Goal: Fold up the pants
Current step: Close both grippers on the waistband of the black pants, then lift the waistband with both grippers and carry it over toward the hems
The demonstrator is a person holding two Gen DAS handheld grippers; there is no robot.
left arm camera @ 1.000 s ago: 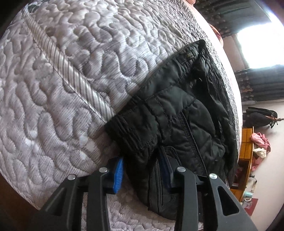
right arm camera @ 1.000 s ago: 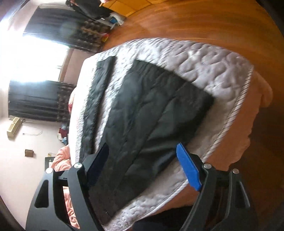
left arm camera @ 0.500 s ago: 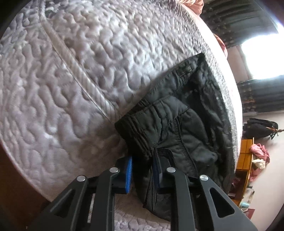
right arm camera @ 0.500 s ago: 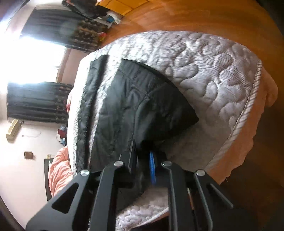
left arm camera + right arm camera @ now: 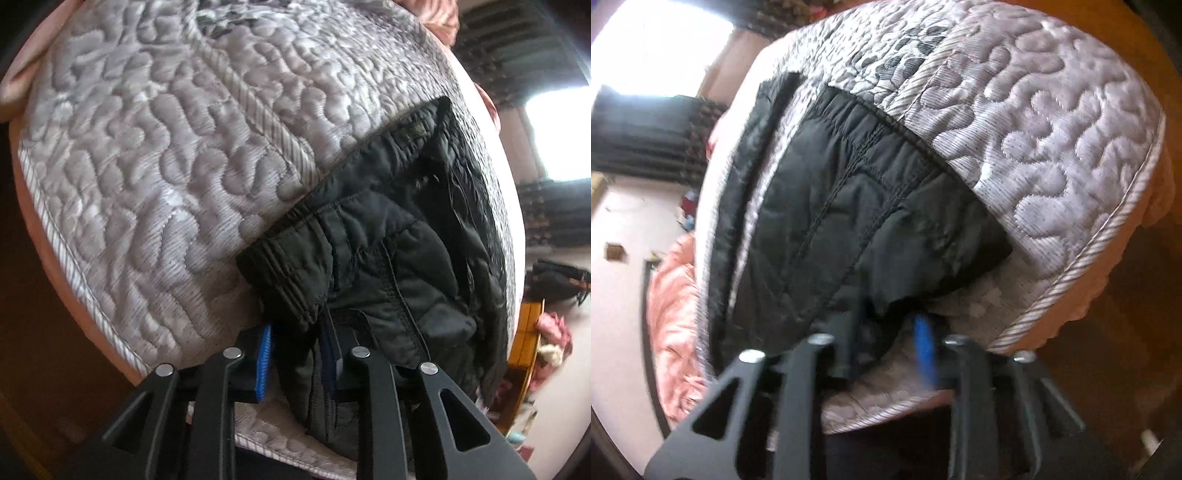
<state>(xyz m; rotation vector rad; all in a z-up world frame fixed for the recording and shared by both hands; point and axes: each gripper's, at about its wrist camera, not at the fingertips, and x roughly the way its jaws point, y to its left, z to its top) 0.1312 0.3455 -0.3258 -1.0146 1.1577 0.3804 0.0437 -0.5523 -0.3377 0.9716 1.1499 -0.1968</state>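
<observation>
both jaws pinch the black pants (image 5: 388,258) at their near edge on the quilt (image 5: 166,166).

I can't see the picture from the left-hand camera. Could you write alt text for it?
The left gripper, with blue-padded fingers, is clamped on the waistband edge of black quilted pants lying on a bed. The bed is covered by a silvery-grey quilted bedspread, and a bright window and dark curtains show at the far right.
</observation>
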